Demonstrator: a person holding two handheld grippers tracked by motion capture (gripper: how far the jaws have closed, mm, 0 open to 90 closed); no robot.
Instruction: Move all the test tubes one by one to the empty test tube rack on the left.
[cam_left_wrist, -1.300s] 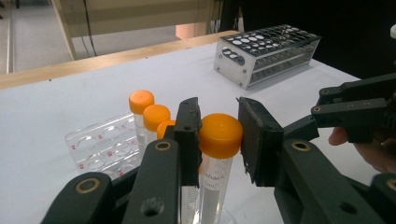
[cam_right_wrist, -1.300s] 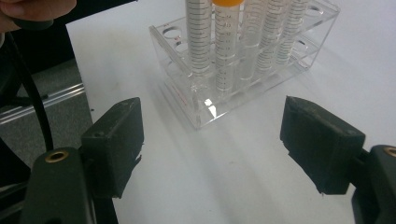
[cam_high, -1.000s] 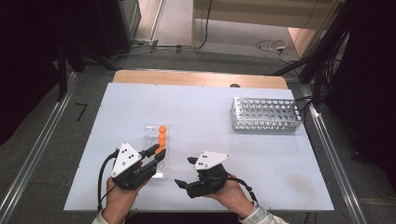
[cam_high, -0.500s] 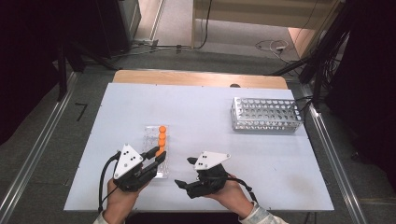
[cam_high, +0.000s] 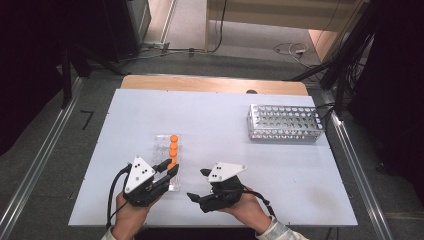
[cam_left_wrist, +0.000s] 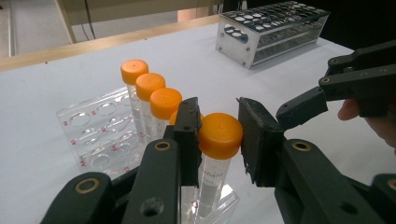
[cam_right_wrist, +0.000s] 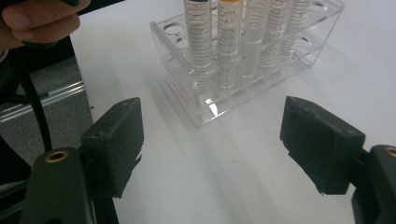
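1. My left gripper (cam_left_wrist: 218, 135) is clamped on the orange cap (cam_left_wrist: 220, 134) of the nearest tube (cam_left_wrist: 208, 179), one jaw pressed to each side. The tube stands upright in the clear plastic rack (cam_left_wrist: 91, 135) at the near left of the desk (cam_high: 225, 125).
2. Behind it in the same row stand more orange-capped tubes (cam_left_wrist: 149, 100), close together, so I have little room to either side.
3. My right gripper (cam_right_wrist: 212, 144) hangs with its jaws wide apart and nothing between them, low over the desk and aimed at the end of the rack.
4. I judge the tube light: a thin-walled plastic body, printed with a scale, and apparently empty. The rack looks light too, so it may lift or tip if the tube sticks in its hole.
5. The cap is the best hold: wider than the body, stiff, and clear of the rack. The smooth clear body below would slip more easily between my pads.
6. I would pull straight up along the tube's axis; a slanted pull could jam it in the hole or knock its neighbours.
7. The metal rack (cam_high: 285, 122) with many holes stands well apart at the far right of the desk.
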